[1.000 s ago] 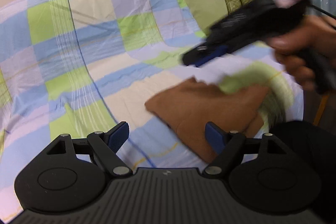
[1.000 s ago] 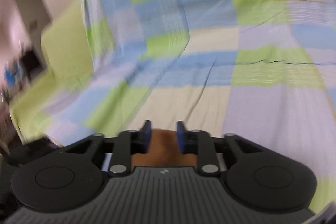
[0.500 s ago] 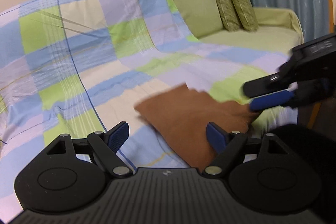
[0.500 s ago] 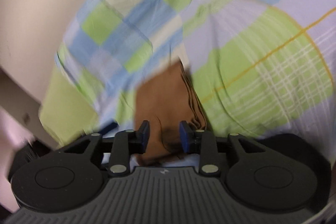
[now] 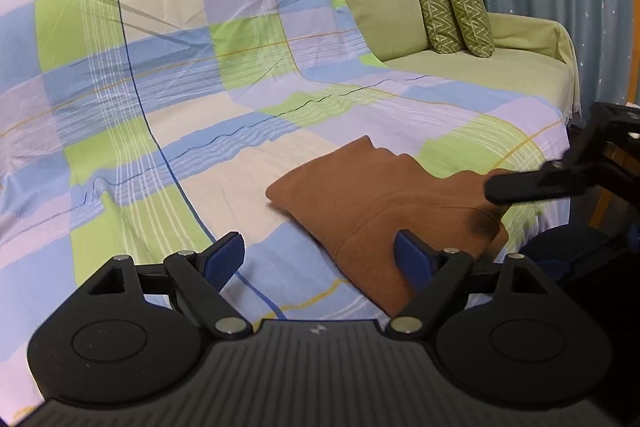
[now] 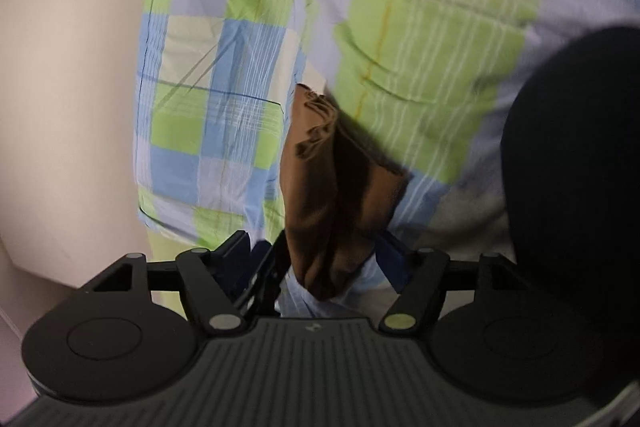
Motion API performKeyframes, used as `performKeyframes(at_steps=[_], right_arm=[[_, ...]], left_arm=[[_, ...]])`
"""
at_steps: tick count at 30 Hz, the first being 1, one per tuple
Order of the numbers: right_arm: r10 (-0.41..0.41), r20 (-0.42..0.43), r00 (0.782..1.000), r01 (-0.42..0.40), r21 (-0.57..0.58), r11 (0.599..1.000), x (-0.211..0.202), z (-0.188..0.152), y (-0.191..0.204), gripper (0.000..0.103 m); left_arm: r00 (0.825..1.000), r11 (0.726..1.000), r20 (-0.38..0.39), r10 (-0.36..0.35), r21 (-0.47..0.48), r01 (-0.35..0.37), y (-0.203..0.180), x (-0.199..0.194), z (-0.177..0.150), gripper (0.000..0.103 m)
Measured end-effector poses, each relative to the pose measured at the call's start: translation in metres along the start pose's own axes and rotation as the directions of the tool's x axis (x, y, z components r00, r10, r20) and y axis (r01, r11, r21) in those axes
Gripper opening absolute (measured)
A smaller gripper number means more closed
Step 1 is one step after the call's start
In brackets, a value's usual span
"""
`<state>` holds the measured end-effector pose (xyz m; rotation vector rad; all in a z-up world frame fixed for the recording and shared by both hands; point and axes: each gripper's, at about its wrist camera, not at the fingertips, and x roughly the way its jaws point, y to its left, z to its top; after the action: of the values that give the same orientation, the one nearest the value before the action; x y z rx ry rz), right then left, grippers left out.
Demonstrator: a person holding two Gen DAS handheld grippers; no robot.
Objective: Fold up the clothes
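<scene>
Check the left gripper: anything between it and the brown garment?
Nothing visible. The brown garment lies folded on the checked sheet, directly ahead of the open left gripper. The right gripper, jaws opening, sits at the garment's far edge.

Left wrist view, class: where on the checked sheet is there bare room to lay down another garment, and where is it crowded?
Free: the wide stretch of checked sheet left of the brown garment, and the green seat before the two patterned cushions. Crowded: the garment's near right corner, where both hand-held grippers meet.
</scene>
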<state>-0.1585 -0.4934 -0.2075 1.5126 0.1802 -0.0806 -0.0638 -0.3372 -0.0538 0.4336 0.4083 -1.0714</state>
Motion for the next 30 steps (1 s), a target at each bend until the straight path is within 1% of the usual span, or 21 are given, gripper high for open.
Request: performKeyframes(at_steps=[6,8,9,11,13,15,16,20,22,25,27,28,29,30], right_arm=[[0.105,0.037,0.994,-0.108,0.076,0.991,0.009,0.004,-0.01,0.068],[0.162,0.044,0.986,-0.164,0.073,0.984,0.011,0.004,-0.009,0.068],[0.176,0.045,0.983,-0.179,0.067,0.982,0.011,0.004,-0.01,0.067],[0.163,0.045,0.986,-0.166,0.05,0.985,0.012,0.003,-0.012,0.064],[0.096,0.039,0.995,-0.096,-0.005,0.995,0.009,0.0,-0.011,0.06],[0.047,0.035,0.998,-0.044,-0.066,0.997,0.007,-0.005,-0.007,0.059],[0.038,0.033,0.999,-0.036,-0.075,0.997,0.007,-0.007,-0.006,0.059],[0.066,0.033,0.997,-0.063,-0.076,0.995,0.012,-0.007,-0.006,0.061],[0.102,0.053,0.993,-0.099,-0.059,0.993,0.017,-0.002,-0.006,0.061],[0.13,0.075,0.989,-0.13,-0.012,0.991,0.023,0.001,-0.011,0.061],[0.133,0.084,0.988,-0.134,0.004,0.991,0.026,0.001,-0.013,0.06],[0.125,0.079,0.989,-0.124,-0.01,0.992,0.029,0.0,-0.01,0.059],[0.113,0.073,0.991,-0.112,-0.025,0.993,0.03,0.0,-0.008,0.052],[0.097,0.069,0.993,-0.095,-0.028,0.995,0.03,-0.001,-0.008,0.036]], left_arm=[[1.0,1.0,0.002,0.003,0.001,-0.003,0.0,0.001,0.0,0.084],[1.0,1.0,-0.002,-0.002,-0.022,0.002,0.003,0.002,-0.002,0.085],[1.0,0.999,-0.004,-0.004,-0.032,0.004,0.004,0.003,-0.002,0.086],[1.0,0.999,-0.007,-0.007,-0.043,0.007,0.004,0.005,-0.003,0.086],[1.0,0.999,-0.008,-0.006,-0.05,0.005,0.004,0.005,-0.003,0.087],[1.0,0.998,-0.009,-0.006,-0.055,0.005,0.004,0.005,-0.004,0.088],[1.0,0.998,-0.009,-0.006,-0.056,0.006,0.004,0.005,-0.004,0.088],[1.0,0.998,-0.011,-0.008,-0.064,0.007,0.004,0.005,-0.004,0.088],[1.0,0.998,-0.013,-0.007,-0.068,0.007,0.005,0.005,-0.005,0.088],[1.0,0.997,-0.014,-0.004,-0.08,0.003,0.003,0.005,-0.005,0.088],[1.0,0.996,-0.016,-0.004,-0.091,0.002,0.003,0.005,-0.006,0.088],[1.0,0.995,-0.016,-0.006,-0.101,0.005,0.004,0.006,-0.006,0.088],[1.0,0.994,-0.018,-0.008,-0.111,0.006,0.005,0.006,-0.006,0.088],[1.0,0.993,-0.019,-0.009,-0.119,0.007,0.005,0.006,-0.006,0.088]])
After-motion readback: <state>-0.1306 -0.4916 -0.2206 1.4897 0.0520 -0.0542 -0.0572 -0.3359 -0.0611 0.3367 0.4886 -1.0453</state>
